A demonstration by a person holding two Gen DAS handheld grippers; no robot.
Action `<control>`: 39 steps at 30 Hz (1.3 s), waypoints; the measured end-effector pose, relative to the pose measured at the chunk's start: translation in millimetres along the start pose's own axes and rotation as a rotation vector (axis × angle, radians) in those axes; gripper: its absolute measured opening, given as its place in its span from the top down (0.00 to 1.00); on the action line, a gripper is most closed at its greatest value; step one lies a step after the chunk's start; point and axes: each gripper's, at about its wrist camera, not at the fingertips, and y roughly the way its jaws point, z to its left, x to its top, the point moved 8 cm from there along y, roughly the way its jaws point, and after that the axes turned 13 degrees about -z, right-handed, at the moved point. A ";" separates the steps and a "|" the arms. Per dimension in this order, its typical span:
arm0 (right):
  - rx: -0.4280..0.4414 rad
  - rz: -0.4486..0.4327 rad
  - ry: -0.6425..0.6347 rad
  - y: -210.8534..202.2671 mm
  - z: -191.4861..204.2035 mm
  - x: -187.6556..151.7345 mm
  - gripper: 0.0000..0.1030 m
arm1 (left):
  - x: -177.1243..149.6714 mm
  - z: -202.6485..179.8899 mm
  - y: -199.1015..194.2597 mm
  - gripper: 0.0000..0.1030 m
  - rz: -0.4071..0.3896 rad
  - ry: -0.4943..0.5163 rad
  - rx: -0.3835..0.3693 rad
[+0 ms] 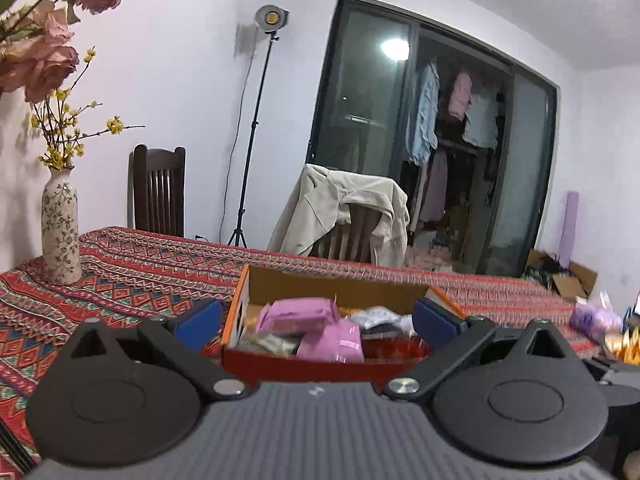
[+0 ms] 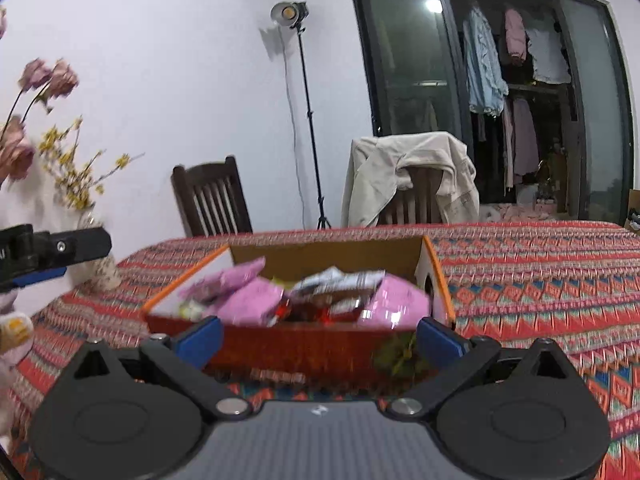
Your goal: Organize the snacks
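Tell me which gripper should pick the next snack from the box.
Left, likely. The left gripper, open, frames the pink packets inside the box; the right gripper, also open, sits lower, facing its front wall.

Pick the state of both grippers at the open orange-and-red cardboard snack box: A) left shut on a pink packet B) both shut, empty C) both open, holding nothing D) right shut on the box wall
C: the left gripper and the right gripper each show their blue-padded fingers spread wide with nothing between them, and the pink snack packets lie inside the orange-and-red cardboard box, ungripped.
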 end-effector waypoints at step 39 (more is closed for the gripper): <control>-0.035 0.150 0.031 -48.5 2.9 -61.5 0.00 | -81.4 18.0 -49.3 0.00 0.177 0.022 -0.019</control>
